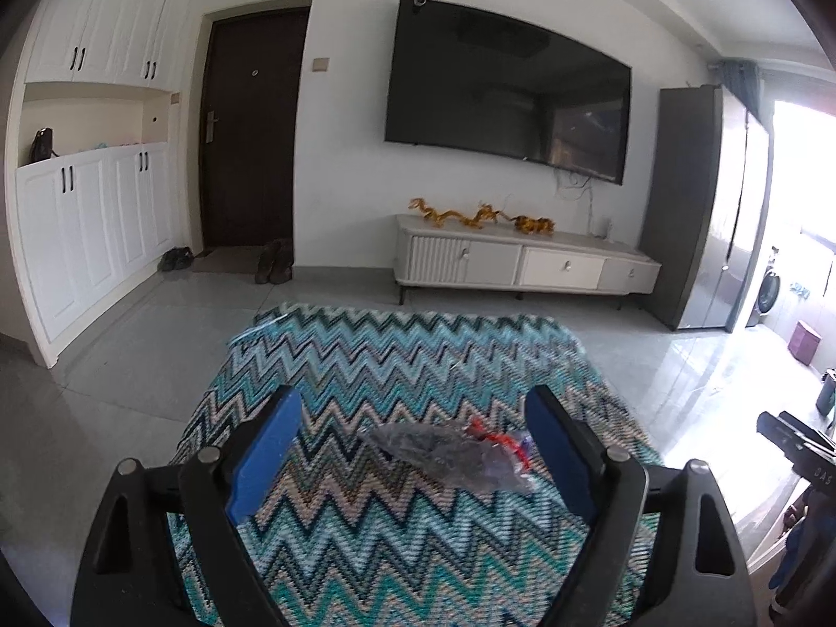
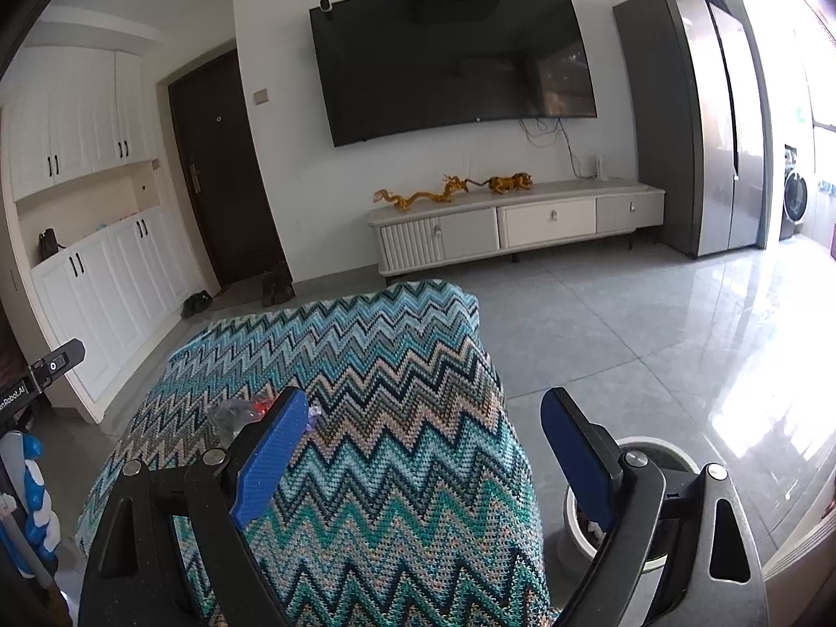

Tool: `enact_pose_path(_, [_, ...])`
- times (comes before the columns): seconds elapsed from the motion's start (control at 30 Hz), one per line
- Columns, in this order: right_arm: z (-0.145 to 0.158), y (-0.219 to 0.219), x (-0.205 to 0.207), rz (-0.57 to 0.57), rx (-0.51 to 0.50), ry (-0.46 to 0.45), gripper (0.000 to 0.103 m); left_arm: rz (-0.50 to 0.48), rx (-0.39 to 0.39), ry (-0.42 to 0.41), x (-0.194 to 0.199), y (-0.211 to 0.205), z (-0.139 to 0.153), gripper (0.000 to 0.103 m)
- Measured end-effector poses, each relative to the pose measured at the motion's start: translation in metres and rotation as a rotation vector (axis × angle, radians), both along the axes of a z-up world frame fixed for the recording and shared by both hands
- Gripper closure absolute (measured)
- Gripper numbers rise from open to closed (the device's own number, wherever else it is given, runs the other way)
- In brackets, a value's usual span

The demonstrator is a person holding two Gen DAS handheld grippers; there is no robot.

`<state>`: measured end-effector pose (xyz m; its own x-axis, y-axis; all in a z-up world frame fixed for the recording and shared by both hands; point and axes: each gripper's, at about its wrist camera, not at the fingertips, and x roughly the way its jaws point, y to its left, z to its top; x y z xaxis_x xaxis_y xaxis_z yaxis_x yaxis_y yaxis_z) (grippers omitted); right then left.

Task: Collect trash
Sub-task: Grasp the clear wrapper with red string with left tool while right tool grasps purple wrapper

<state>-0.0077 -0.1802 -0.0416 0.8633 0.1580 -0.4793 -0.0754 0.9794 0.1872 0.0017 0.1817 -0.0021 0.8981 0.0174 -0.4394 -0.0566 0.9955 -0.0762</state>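
A crumpled clear plastic wrapper (image 1: 449, 452) with red and purple print lies on the teal zigzag cloth (image 1: 366, 366) that covers a low table. My left gripper (image 1: 413, 413) is open; the wrapper lies between its blue pads, nearer the right one, and I cannot tell if that pad touches it. In the right wrist view the same wrapper (image 2: 237, 414) peeks out behind the left blue fingertip (image 2: 277, 439). My right gripper (image 2: 426, 418) is open over the cloth's right edge, with nothing between its fingers. A white round bin (image 2: 585, 527) stands on the floor below its right finger.
Grey tiled floor (image 2: 627, 324) surrounds the table. A white TV cabinet (image 1: 522, 261) with golden figurines stands under a wall-mounted TV (image 1: 507, 94). White cupboards (image 1: 89, 240) and a dark door (image 1: 251, 125) are at left, a grey fridge (image 2: 721, 120) at right. The other gripper shows at each view's edge.
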Motion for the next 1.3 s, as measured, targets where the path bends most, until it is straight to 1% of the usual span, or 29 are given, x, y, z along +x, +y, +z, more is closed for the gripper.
enact_pose_path(0.13, [-0.014,-0.007,0.014,0.015,0.021,0.022,0.013,0.010,0.001,0.043,0.010,0.003,-0.014,0.016])
enact_pose_path(0.27, [-0.030,-0.011,0.032,0.056,0.051,0.041,0.013,-0.039,-0.002,0.101,0.026,-0.012,-0.030,0.016])
enact_pose_path(0.37, [-0.039,-0.009,0.047,0.103,0.069,0.055,0.013,-0.077,0.021,0.146,0.042,-0.033,-0.045,0.016])
enact_pose_path(0.53, [-0.057,0.003,0.073,0.183,0.073,0.091,0.013,-0.114,0.010,0.246,0.073,-0.054,-0.077,0.016])
enact_pose_path(0.7, [-0.073,0.023,0.101,0.257,0.072,0.130,0.013,-0.146,0.005,0.325,0.103,-0.066,-0.103,0.017])
enact_pose_path(0.73, [-0.074,0.027,0.105,0.268,0.072,0.134,0.013,-0.147,0.004,0.338,0.109,-0.067,-0.108,0.018])
enact_pose_path(0.77, [-0.076,0.032,0.110,0.282,0.070,0.137,0.013,-0.149,-0.001,0.351,0.113,-0.067,-0.113,0.021])
enact_pose_path(0.8, [-0.077,0.038,0.115,0.297,0.064,0.139,0.013,-0.152,-0.006,0.363,0.117,-0.066,-0.117,0.031])
enact_pose_path(0.83, [-0.079,0.043,0.119,0.307,0.060,0.141,0.013,-0.154,-0.015,0.382,0.122,-0.064,-0.123,0.042])
enact_pose_path(0.87, [-0.080,0.049,0.124,0.319,0.056,0.145,0.013,-0.154,-0.025,0.401,0.125,-0.061,-0.129,0.048])
enact_pose_path(0.9, [-0.082,0.055,0.129,0.332,0.053,0.150,0.013,-0.154,-0.038,0.420,0.129,-0.058,-0.134,0.059])
enact_pose_path(0.93, [-0.084,0.062,0.134,0.344,0.052,0.155,0.013,-0.155,-0.063,0.441,0.132,-0.052,-0.141,0.068])
enact_pose_path(0.97, [-0.085,0.066,0.137,0.353,0.051,0.159,0.013,-0.154,-0.078,0.448,0.132,-0.047,-0.144,0.072])
enact_pose_path(1.03, [-0.089,0.080,0.147,0.379,0.044,0.171,0.013,-0.160,-0.118,0.463,0.131,-0.036,-0.151,0.091])
enact_pose_path(1.1, [-0.093,0.092,0.155,0.403,0.047,0.185,0.013,-0.166,-0.148,0.456,0.127,-0.028,-0.153,0.092])
enact_pose_path(1.2, [-0.101,0.112,0.166,0.436,0.050,0.211,0.015,-0.162,-0.162,0.436,0.118,-0.012,-0.153,0.096])
enact_pose_path(1.3, [-0.113,0.129,0.179,0.458,0.075,0.256,0.019,-0.155,-0.170,0.420,0.109,0.003,-0.152,0.096])
